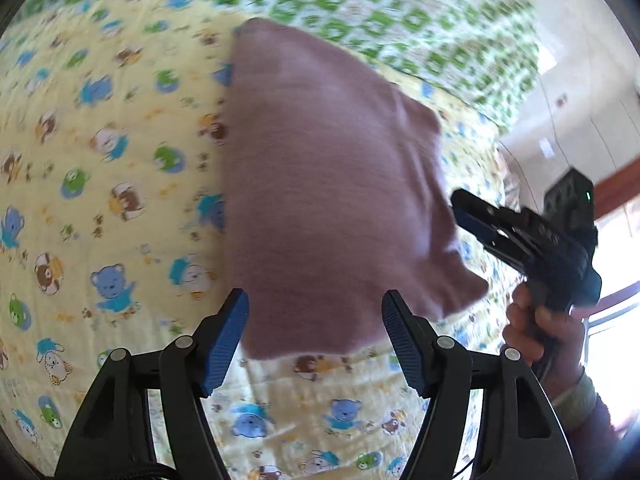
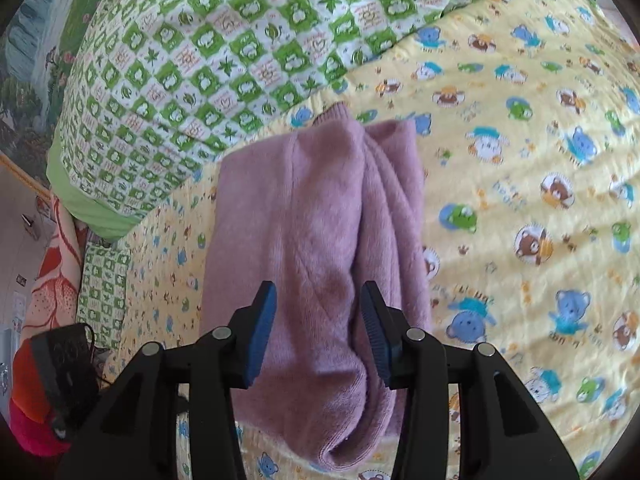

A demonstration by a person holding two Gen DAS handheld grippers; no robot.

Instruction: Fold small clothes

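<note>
A mauve knitted garment (image 1: 328,184) lies folded into a thick oblong on the yellow bear-print quilt (image 1: 100,200). In the left wrist view my left gripper (image 1: 316,320) is open, its blue pads (image 1: 228,344) apart at the garment's near edge with no cloth pinched. My right gripper (image 1: 470,216) shows at the garment's right edge, held by a hand (image 1: 540,336). In the right wrist view the garment (image 2: 312,220) shows a layered fold along its right side. There the right gripper (image 2: 318,320) is open above its near end, pads (image 2: 260,332) clear of the cloth.
A green-and-white checked quilt (image 2: 224,48) is bunched along the far side of the bed. The yellow quilt (image 2: 520,184) spreads wide to the right of the garment. A black object with a cord (image 2: 64,360) and red fabric sit at the bed's left edge.
</note>
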